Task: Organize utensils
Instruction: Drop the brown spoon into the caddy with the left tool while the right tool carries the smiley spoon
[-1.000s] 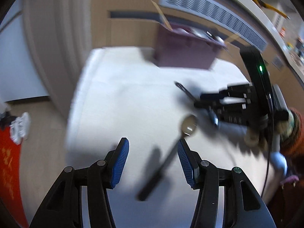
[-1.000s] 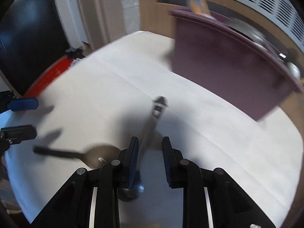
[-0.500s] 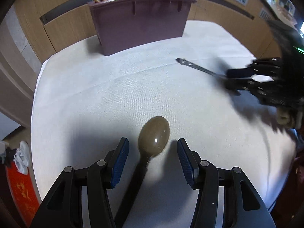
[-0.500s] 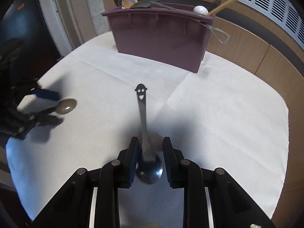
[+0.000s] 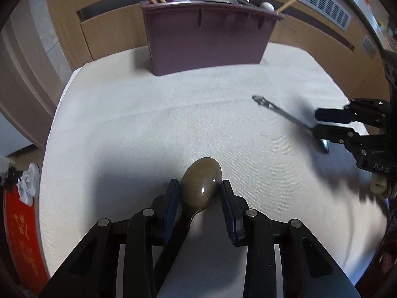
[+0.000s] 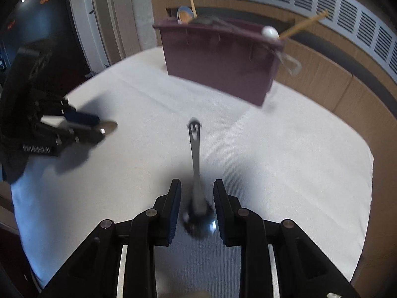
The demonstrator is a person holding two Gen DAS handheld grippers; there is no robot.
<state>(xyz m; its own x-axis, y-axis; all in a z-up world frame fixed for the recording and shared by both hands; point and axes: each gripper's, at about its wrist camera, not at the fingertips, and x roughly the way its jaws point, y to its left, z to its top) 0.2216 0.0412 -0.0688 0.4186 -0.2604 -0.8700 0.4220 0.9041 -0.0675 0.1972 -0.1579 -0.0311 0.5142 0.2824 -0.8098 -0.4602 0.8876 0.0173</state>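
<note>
A brown spoon (image 5: 201, 186) lies on the white tablecloth (image 5: 148, 124). My left gripper (image 5: 199, 181) is closing on its bowl, and both blue pads meet the bowl's edges. A metal spoon (image 6: 196, 154) with a smiley cut-out handle lies flat, handle toward the purple utensil bin (image 6: 218, 64). Its round bowl sits between the pads of my right gripper (image 6: 197, 181), whose jaws are opening with thin gaps at either side. The left wrist view shows the right gripper (image 5: 315, 122) over the metal spoon (image 5: 280, 110). The right wrist view shows the left gripper (image 6: 99, 126).
The purple bin (image 5: 208, 34) stands at the table's far edge, holding chopsticks, ladles and other utensils. Wooden wall panels and a vent grille (image 6: 322, 2) rise behind it. A red mat (image 5: 17, 223) lies on the floor to the left, beyond the rounded table edge.
The left jaws have narrowed from wide apart to the sides of the brown spoon's bowl. The right gripper and metal spoon shifted away from the brown spoon, and its jaws widened slightly.
</note>
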